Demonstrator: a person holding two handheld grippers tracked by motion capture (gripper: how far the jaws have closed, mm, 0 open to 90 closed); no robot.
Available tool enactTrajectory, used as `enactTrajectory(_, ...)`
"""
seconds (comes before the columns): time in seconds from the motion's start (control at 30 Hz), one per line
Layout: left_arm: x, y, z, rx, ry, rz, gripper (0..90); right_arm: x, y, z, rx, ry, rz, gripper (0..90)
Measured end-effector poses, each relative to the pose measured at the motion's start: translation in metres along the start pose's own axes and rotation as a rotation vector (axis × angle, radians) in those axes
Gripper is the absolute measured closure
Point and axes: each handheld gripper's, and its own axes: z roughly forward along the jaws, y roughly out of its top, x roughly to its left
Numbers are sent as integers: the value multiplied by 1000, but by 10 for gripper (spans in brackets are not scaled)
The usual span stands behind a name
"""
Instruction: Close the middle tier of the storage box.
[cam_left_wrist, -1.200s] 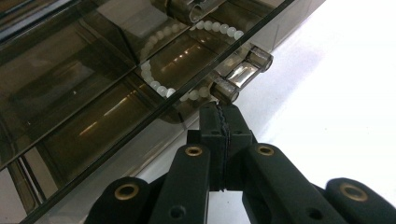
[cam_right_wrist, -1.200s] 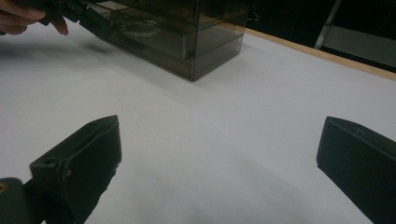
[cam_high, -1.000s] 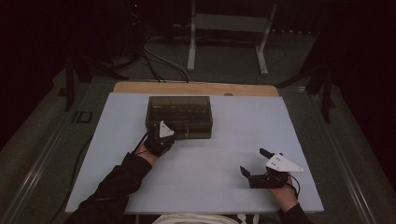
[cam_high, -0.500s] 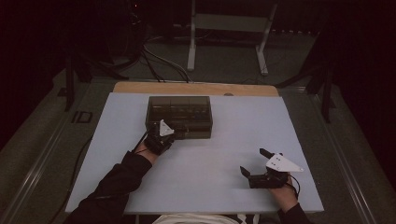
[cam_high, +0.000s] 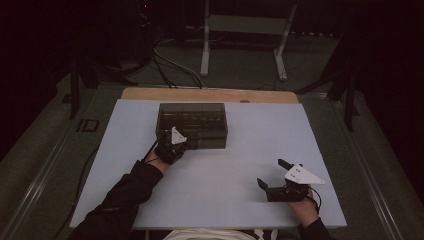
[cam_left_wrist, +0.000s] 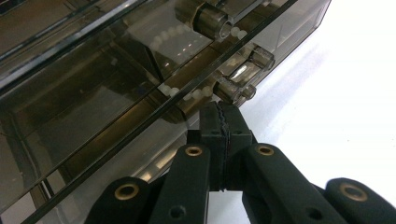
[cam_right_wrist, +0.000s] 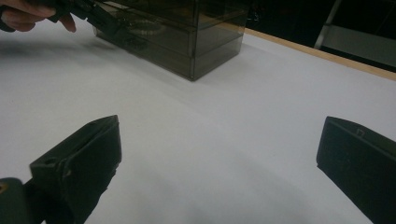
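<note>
Jaws of the left gripper (cam_left_wrist: 223, 116) are pressing flat against each other with nothing between them, and their tip is sitting just under a small clear handle (cam_left_wrist: 236, 86) on the front of the smoky transparent drawer box (cam_high: 192, 125). My judgement is that the closed tip is serving as a thin hook or finger, because a spread gripper is too wide for such a little knob. I cannot tell if the tip is touching the handle or is only very near.

The box is standing on the white table (cam_high: 240, 165), toward the far side and left of the middle, with its drawers facing the person. White beads (cam_left_wrist: 180, 92) are lying inside.

The right gripper (cam_high: 277, 177) is resting near the front right edge, well apart from the box, with its jaws spread wide and empty; probably it is waiting there so the left hand (cam_high: 167, 152) is having free room.
</note>
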Motion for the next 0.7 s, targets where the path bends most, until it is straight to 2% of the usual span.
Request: enactTrajectory(0.7, 0, 5, 5, 10, -2, 14, 900, 0, 0, 0, 0, 0, 1, 0)
